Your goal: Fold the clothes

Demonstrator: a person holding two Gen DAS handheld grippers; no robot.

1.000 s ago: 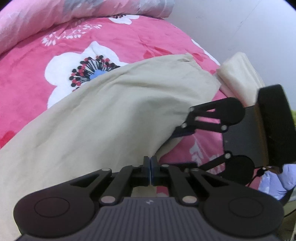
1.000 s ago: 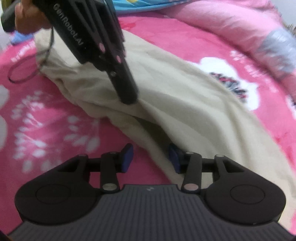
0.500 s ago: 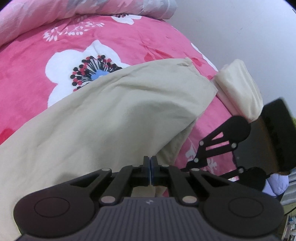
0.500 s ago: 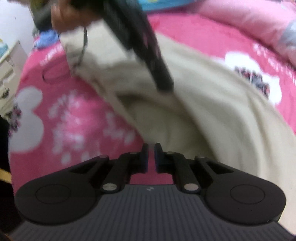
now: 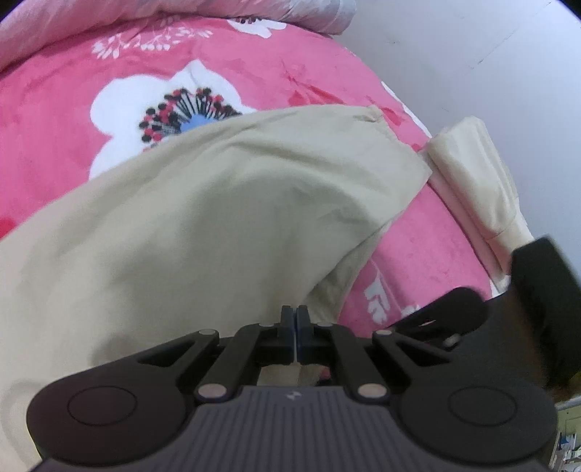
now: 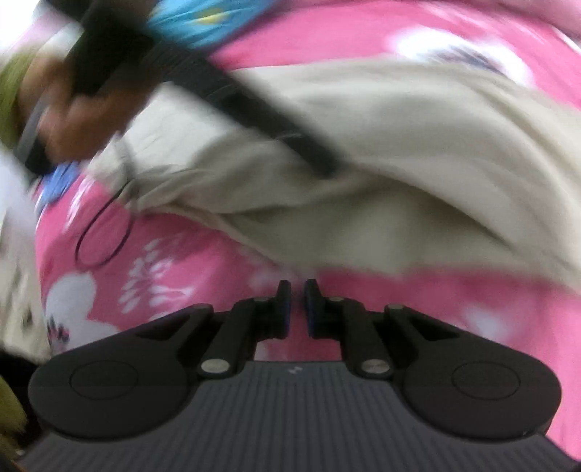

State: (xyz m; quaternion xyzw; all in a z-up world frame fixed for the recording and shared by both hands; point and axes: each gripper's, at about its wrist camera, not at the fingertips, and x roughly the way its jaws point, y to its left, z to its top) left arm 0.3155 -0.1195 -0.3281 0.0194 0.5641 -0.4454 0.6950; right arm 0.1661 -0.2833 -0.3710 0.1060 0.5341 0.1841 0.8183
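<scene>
A pink floral bedspread [image 5: 90,152] covers a bed set against a pale wall [image 5: 472,54], and it is the work surface here; a rolled pink quilt [image 5: 109,25] lies along its far edge.

The task's thing, a beige garment [image 5: 203,225], is spread over the middle of the bedspread with its near edge raised off the bed. That lift comes from the left gripper [image 5: 295,328]: its blue pads are pressed together with a fold of the beige cloth running up between them, so the cloth drapes away from the pinch in a smooth slope and its underside shows on the right. From the right wrist view, the left gripper's fingers reach down into the garment near a drawstring loop [image 6: 103,232] trailing onto the bedspread, which suggests the waist end of trousers, though motion blur leaves that uncertain.

The right gripper [image 6: 297,308] sits just beside the lifted edge, over bare bedspread, its jaws narrowed to a slim gap with nothing between them. It looks placed to take a second hold on that edge.

At the bed's far right corner a cream folded cloth [image 5: 472,174] rests apart from the garment, a likely spot for finished pieces
</scene>
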